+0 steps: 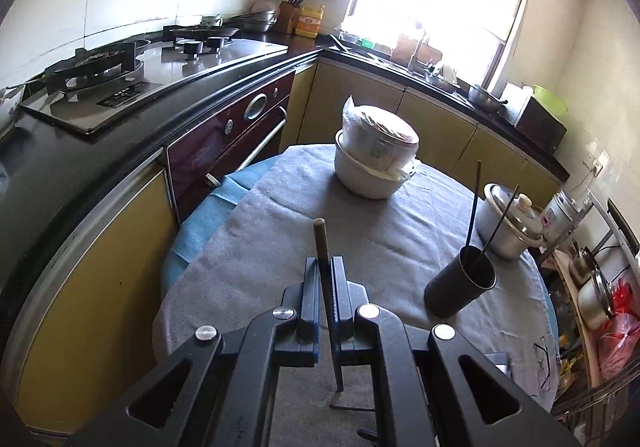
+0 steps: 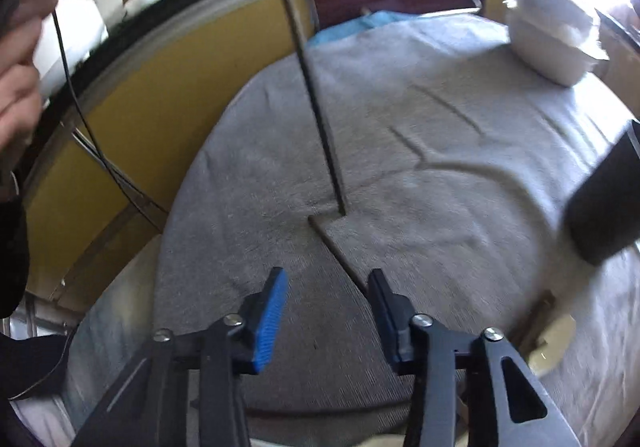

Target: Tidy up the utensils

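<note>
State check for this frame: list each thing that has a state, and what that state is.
left gripper: shut on chopstick.
chopstick: held upright, tip on the grey cloth.
right gripper: open, holding nothing.
black holder: upright, two chopsticks inside.
steel pot: lid on.
white bowl: upright, bagged item on top.

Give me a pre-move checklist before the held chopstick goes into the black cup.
1. Left tool clamped on chopstick: ok.
2. Chopstick's lower tip clear of the grey cloth: not ok, it appears to touch.
3. Black cup upright with open mouth: ok; two chopsticks already inside.
4. Path to cup free: ok, steel pot sits behind it.
5. Right tool out of the way: ok, open and empty.
6. Another chopstick lying on the cloth: ok, still to collect.
</note>
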